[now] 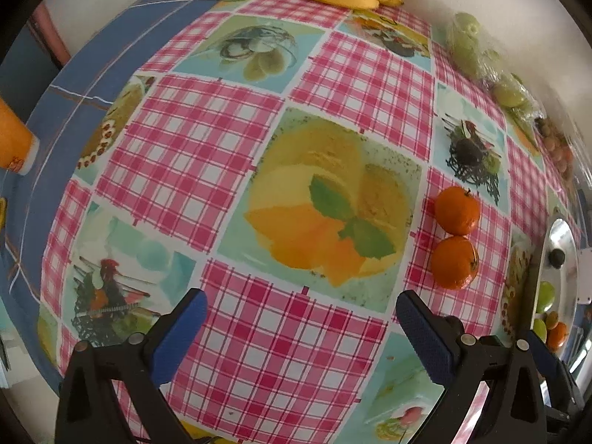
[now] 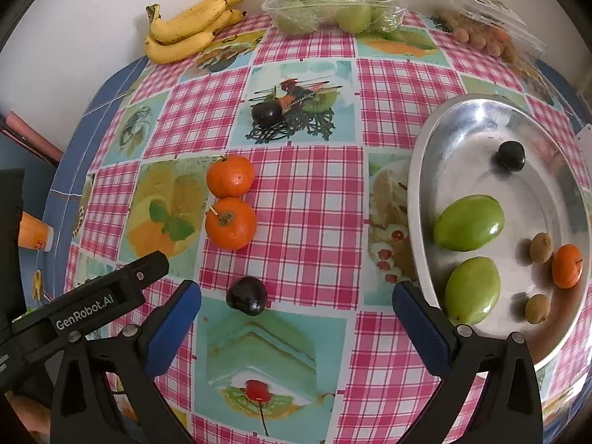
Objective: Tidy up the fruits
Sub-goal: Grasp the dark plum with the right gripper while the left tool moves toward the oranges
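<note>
Both grippers hang open above the desk [image 2: 307,192], which is covered with a pink-checked cloth printed with fruit pictures. The right gripper [image 2: 296,318] has its blue-padded jaws spread wide and holds nothing; a dark plum [image 2: 246,296] lies on the cloth just beyond them, closer to the left jaw. The left gripper [image 1: 301,318] is likewise spread wide and empty over a printed orange panel.

Two tangerines [image 2: 230,203] sit touching each other in the middle of the desk, left of the right gripper's line and to the right in the left wrist view [image 1: 456,236]. At the right stands a metal tray [image 2: 436,140] holding two green mangoes [image 2: 469,222], a second dark plum [image 2: 511,156], a small tangerine [image 2: 567,265] and two small brown fruits [image 2: 541,247], possibly kiwis, though the edge distortion makes that uncertain.

Along the far edge by the wall lie a bunch of bananas [image 2: 188,29], a clear plastic box of green apples [image 2: 333,7], and a clear pack of small brownish fruits [image 2: 488,33] at the far right.
</note>
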The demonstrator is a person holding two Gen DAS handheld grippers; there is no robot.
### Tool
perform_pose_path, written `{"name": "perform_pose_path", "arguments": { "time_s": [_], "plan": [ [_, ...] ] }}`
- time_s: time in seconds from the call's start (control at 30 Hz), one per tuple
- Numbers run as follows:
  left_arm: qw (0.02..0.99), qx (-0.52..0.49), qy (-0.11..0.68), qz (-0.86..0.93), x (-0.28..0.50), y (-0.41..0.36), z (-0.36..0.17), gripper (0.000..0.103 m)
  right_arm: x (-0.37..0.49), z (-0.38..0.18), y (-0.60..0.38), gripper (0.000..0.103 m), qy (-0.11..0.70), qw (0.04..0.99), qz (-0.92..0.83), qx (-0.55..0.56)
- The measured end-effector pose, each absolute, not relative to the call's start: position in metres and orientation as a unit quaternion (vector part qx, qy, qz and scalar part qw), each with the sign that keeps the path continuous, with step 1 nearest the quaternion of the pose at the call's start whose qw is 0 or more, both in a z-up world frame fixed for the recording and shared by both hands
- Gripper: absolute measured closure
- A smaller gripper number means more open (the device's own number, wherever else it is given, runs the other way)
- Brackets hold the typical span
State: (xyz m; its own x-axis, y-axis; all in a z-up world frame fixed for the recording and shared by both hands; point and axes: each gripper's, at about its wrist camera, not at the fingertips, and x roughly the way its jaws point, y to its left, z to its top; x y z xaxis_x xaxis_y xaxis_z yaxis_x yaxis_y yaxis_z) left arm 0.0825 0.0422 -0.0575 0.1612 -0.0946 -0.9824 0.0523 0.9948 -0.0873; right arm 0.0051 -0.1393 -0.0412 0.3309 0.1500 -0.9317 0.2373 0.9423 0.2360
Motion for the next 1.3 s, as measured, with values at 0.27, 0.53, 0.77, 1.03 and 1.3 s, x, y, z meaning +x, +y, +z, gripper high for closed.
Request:
{"name": "perform_pose_path", "arguments": {
  "time_s": [0.27,0.53,0.77,1.03,1.3],
  "plan": [
    [0.752,-0.021,0.656,-0.068,0.091,0.034,-0.069,0.000,0.007,-0.046,-0.136,0.028,0.584,0.792,-0.010,0.179],
    [0.742,-0.036,0.667,-0.053,0.099,0.041,-0.077,0.000,0.007,-0.047,-0.131,0.048,0.588,0.788,0.007,0.183],
    [0.738,-0.043,0.671,-0.057,0.101,0.044,-0.080,0.000,0.011,-0.050,-0.120,0.061,0.596,0.785,0.015,0.169],
    [0.734,-0.066,0.673,-0.063,0.094,0.051,-0.079,0.000,0.015,-0.056,-0.106,0.065,0.607,0.780,0.025,0.149],
    [0.733,-0.078,0.672,-0.071,0.094,0.048,-0.076,0.000,0.018,-0.059,-0.099,0.074,0.609,0.781,0.023,0.133]
  ]
}}
